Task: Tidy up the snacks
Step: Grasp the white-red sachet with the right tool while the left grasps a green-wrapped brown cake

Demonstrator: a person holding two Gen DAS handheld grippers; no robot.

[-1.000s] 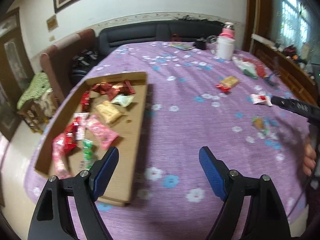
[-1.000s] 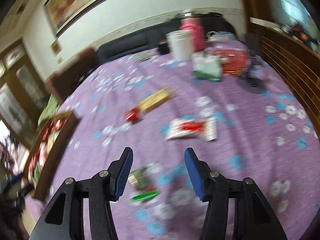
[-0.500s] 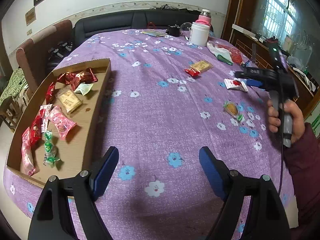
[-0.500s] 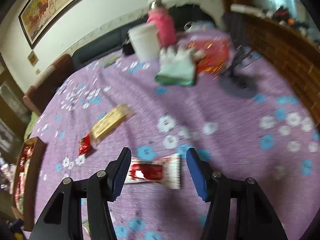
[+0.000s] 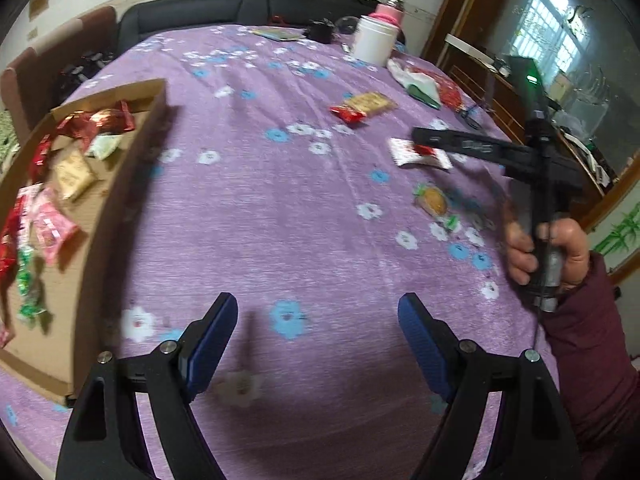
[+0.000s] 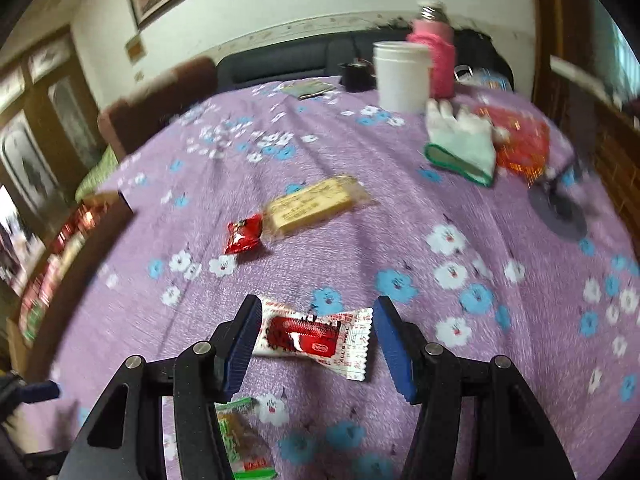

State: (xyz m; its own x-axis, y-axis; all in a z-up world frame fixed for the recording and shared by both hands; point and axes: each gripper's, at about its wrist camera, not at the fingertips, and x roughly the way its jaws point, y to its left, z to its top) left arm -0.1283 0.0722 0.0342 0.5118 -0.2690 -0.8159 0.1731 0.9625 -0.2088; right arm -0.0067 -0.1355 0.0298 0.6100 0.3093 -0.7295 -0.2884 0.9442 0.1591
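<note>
Straddling: I had the right tool (image 6: pixel 316 336) spread wide around the red-and-white snack (image 6: pixel 316 336) on the surface (image 6: pixel 360 232), gripping nothing.
Left tool (image 5: pixel 318 334): wide apart, empty, beside the box (image 5: pixel 132 184).
Risk: I judged the slick wrapper might skid or crumple if the pads closed off-centre.

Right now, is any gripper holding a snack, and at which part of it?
Nothing is held. The right gripper is open around the red and white snack packet, which lies on the tablecloth, jaws not yet closed. The left gripper is open over bare cloth.
</note>
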